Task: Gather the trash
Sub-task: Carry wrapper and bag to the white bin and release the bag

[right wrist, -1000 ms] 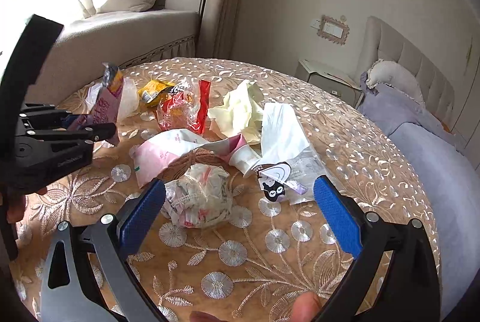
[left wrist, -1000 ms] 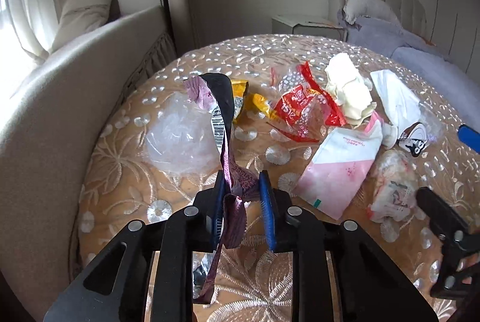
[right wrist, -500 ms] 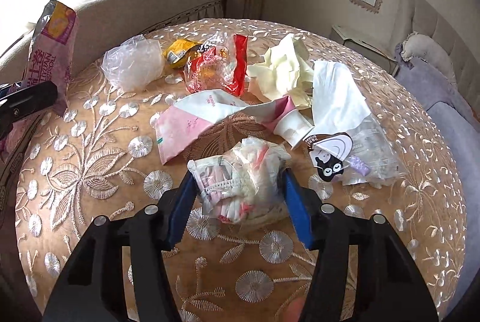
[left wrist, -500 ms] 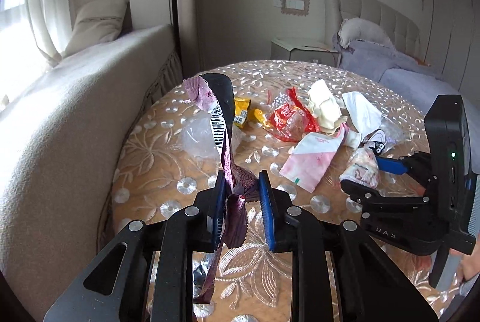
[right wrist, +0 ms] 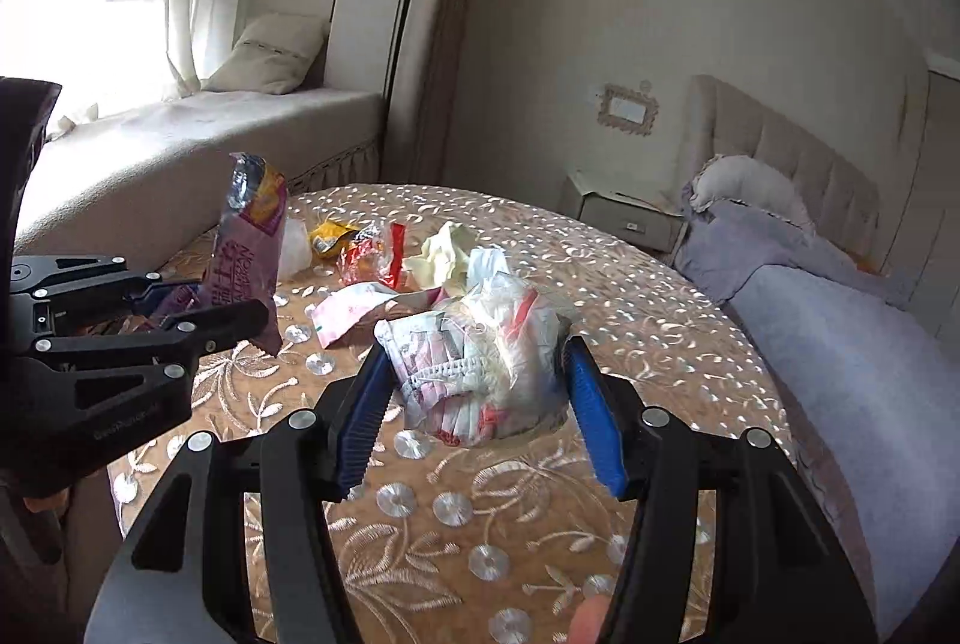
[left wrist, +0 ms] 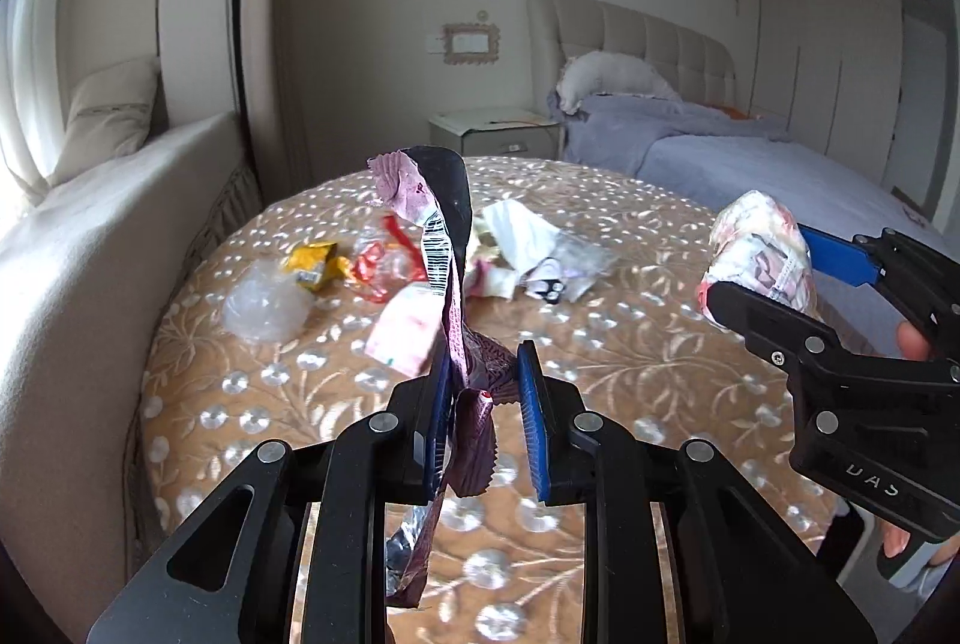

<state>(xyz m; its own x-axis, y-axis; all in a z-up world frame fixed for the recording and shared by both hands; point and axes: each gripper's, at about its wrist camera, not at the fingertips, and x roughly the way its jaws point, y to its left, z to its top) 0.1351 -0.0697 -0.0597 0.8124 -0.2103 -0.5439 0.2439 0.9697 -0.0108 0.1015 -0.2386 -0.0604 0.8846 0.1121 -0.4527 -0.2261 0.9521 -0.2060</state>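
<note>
My left gripper [left wrist: 483, 380] is shut on a purple snack wrapper [left wrist: 441, 248] that stands up between its pads, held above the round table [left wrist: 630, 344]. It also shows in the right wrist view [right wrist: 246, 248]. My right gripper [right wrist: 474, 392] is shut on a crumpled white plastic wad [right wrist: 480, 350] with red print, lifted off the table; it also shows in the left wrist view [left wrist: 759, 248]. More trash lies on the table: a clear bag [left wrist: 264, 308], a yellow wrapper [left wrist: 312, 263], a red wrapper [left wrist: 384, 266], a pink-white packet [left wrist: 408, 326] and white tissues [left wrist: 522, 230].
A cushioned window bench [left wrist: 102, 224] runs along the table's left side. A bed [left wrist: 750, 158] with a grey cover lies at the right, with a nightstand [left wrist: 492, 131] behind the table. The table's near part [right wrist: 450, 524] shows only embroidered cloth.
My right gripper closed on the white plastic wad and lifted it off the table. Both grippers pulled back and up from the table; the left still holds the purple wrapper.
</note>
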